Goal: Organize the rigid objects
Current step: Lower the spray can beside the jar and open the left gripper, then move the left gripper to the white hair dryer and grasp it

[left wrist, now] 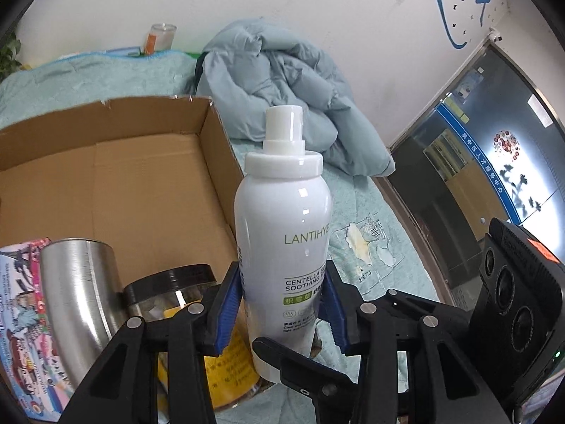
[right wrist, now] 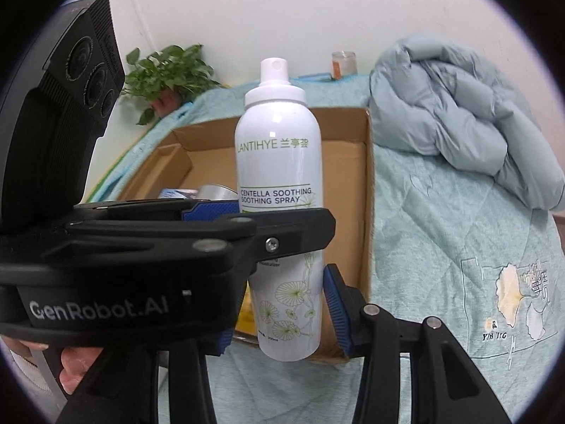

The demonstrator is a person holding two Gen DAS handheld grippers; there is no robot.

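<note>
A white spray bottle (left wrist: 282,219) marked "Centella Soothing Spray" stands upright in the air, held by both grippers at once. My left gripper (left wrist: 280,275) is shut on its lower body, blue pads pressed against both sides. In the right wrist view the same spray bottle (right wrist: 275,162) sits between the pads of my right gripper (right wrist: 282,307), also shut on it lower down. The left gripper's black finger (right wrist: 219,233) crosses in front of it. The bottle hangs by the right wall of an open cardboard box (left wrist: 141,183).
The cardboard box (right wrist: 353,194) holds a steel cup (left wrist: 77,300), a black-lidded glass jar (left wrist: 169,282), a yellow can (left wrist: 229,360) and a colourful tin (left wrist: 24,318). It rests on a teal quilt (right wrist: 441,247). A pale blue jacket (left wrist: 282,84) lies behind; a plant (right wrist: 166,74) stands at the back.
</note>
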